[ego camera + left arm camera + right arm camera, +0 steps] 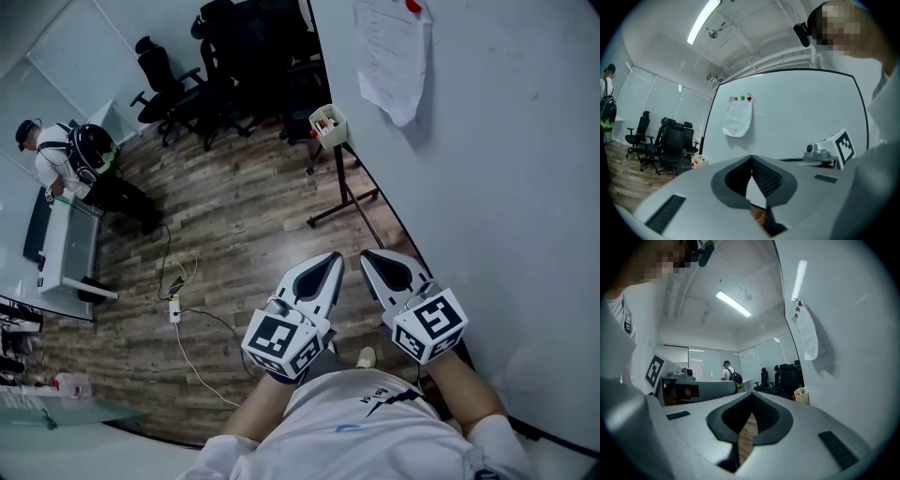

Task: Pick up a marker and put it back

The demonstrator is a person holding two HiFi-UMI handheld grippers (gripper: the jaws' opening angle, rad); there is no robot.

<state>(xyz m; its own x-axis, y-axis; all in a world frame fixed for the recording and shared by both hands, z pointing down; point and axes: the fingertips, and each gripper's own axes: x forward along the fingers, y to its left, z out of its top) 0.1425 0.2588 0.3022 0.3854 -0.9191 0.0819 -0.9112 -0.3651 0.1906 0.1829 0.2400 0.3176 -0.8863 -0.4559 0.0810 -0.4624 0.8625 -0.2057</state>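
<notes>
A small white box [328, 122] hangs at the whiteboard's lower left edge, with red and dark markers standing in it. It also shows as a small box [698, 161] in the left gripper view and as a box [801, 394] in the right gripper view. My left gripper [330, 261] and right gripper [370, 255] are held side by side in front of me, pointing toward the board's stand, well short of the box. The left gripper's [751, 158] jaws meet at the tips with nothing between them. The right gripper [751, 394] is shut and empty too.
The whiteboard [487, 187] fills the right side, with a paper sheet [389, 56] pinned on it and its black stand legs [342, 202] on the wooden floor. Office chairs [187, 84] stand at the back. A person [70, 155] bends over a white desk [66, 253] at left. A power strip [174, 307] with its cable lies on the floor.
</notes>
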